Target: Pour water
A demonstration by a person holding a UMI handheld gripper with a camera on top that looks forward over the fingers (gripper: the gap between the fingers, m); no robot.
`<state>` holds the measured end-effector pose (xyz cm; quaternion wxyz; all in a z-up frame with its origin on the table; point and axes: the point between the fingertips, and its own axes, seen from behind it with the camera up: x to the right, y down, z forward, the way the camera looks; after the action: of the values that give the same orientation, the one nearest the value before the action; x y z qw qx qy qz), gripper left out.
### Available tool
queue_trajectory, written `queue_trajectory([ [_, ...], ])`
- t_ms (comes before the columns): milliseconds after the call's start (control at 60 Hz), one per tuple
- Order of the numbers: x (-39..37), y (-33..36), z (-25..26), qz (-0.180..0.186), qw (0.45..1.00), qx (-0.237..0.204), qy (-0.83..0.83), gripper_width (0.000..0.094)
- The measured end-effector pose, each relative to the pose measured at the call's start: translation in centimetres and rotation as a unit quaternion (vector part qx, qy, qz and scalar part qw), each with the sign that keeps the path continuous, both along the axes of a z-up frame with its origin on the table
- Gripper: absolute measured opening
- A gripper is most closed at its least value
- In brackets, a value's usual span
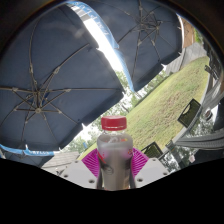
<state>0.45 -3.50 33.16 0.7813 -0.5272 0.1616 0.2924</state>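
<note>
- gripper: two fingers, mostly hidden behind the bottle
- magenta pads on inner faces, ribbed/hatched texture, one showing each side of the bottle
- pale grey-white finger bodies just outside the pads, blocky, plain
- no cables, screws or markings visible

Bottle: clear, glossy plastic body with a smooth red plastic cap. It stands between the fingers of the gripper; whether they press on it cannot be told. Gripper pads: magenta, with a ribbed, matt, rubbery look. Umbrellas: dark matt cloth stretched over thin ribs that look like metal. Ground beyond: rough green grass. Table behind the bottle: pale, matt slats, seemingly wood.
</note>
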Motion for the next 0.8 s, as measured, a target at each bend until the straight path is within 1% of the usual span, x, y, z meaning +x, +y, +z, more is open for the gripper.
queue_trajectory([
  [67, 2.9, 2.1, -3.1, -0.073, 0.991, -0.026, -0.108, 0.0362],
  [83, 3.9, 1.8, -3.2, -0.091, 0.986, -0.036, -0.136, 0.0362],
  [100, 6.0, 1.1, -2.2, -0.109, 0.981, -0.042, -0.155, 0.0362],
  [117, 6.2, 2.7, -4.2, -0.109, 0.978, -0.058, -0.168, 0.0362],
  [183, 8.3, 5.6, -9.8, -0.127, 0.958, -0.114, -0.23, 0.0362],
  [250, 9.8, 7.5, -16.4, -0.136, 0.936, -0.174, -0.273, 0.0362],
  [267, 11.4, 7.4, -16.2, -0.129, 0.935, -0.188, -0.271, 0.0362],
  [333, 12.2, 8.5, -20.3, -0.128, 0.922, -0.23, -0.284, 0.0363],
  [383, 13.1, 9.0, -22.6, -0.116, 0.914, -0.243, -0.302, 0.0363],
  [450, 13.0, 8.9, -24.3, -0.094, 0.907, -0.264, -0.314, 0.0366],
  [467, 12.9, 10.1, -24.1, -0.099, 0.911, -0.242, -0.319, 0.0364],
  [517, 12.9, 9.0, -22.6, -0.087, 0.909, -0.232, -0.336, 0.0366],
  [533, 12.8, 8.5, -22.4, -0.084, 0.908, -0.231, -0.338, 0.0365],
  [550, 11.6, 8.0, -23.6, -0.085, 0.908, -0.234, -0.336, 0.0368],
  [567, 12.2, 8.8, -23.9, -0.084, 0.909, -0.234, -0.334, 0.0367],
  [667, 12.6, 8.6, -23.1, -0.076, 0.919, -0.236, -0.307, 0.0369],
  [683, 12.2, 6.8, -23.1, -0.077, 0.919, -0.235, -0.308, 0.0371],
  [700, 12.7, 8.9, -23.5, -0.075, 0.918, -0.236, -0.31, 0.0384],
  [733, 12.7, 9.4, -23.5, -0.075, 0.915, -0.235, -0.318, 0.041],
  [767, 12.8, 9.6, -23.6, -0.076, 0.913, -0.235, -0.324, 0.045],
  [783, 12.6, 8.0, -23.2, -0.077, 0.914, -0.234, -0.323, 0.0479],
  [800, 12.7, 8.0, -23.2, -0.078, 0.914, -0.233, -0.324, 0.0503],
])
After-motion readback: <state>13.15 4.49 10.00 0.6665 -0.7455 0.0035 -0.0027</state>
